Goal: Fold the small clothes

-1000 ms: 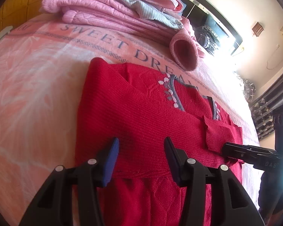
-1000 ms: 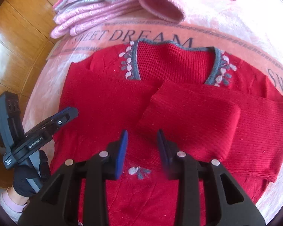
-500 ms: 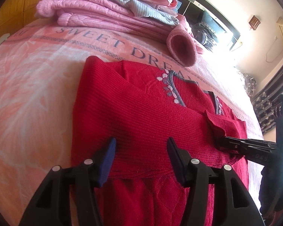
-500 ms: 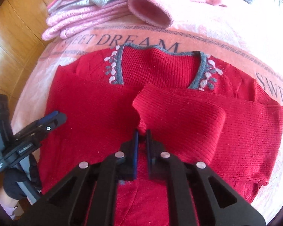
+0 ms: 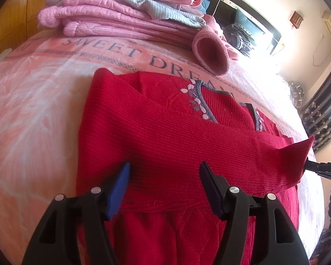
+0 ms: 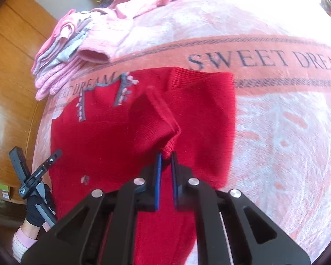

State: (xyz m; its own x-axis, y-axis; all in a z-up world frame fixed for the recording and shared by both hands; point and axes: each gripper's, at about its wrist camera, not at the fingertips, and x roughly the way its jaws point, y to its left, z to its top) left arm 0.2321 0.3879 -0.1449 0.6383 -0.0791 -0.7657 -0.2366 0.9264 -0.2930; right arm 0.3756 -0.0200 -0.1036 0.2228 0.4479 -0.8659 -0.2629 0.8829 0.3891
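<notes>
A small red knit sweater (image 5: 165,137) with a grey flowered neckline lies flat on the pink blanket (image 5: 33,110). One sleeve is folded across its chest. My left gripper (image 5: 164,183) hovers open just above the sweater's middle, holding nothing. My right gripper (image 6: 166,161) is shut on the sleeve cuff (image 6: 168,150), which is raised off the body of the sweater (image 6: 94,137). In the left wrist view that lifted cuff (image 5: 298,154) stands up at the right, with the right gripper's black tip (image 5: 322,169) behind it.
A stack of folded pink and grey clothes (image 5: 121,15) lies at the blanket's far side, and a pink sleeve opening (image 5: 209,53) rests near the sweater's collar. A wooden floor (image 6: 8,77) lies to the left. A gloved hand (image 6: 36,212) holds the left gripper's handle.
My right gripper shut on the folded sleeve's cuff, then lifted it up and to the right. My left gripper stayed open over the sweater, edging slightly closer.
</notes>
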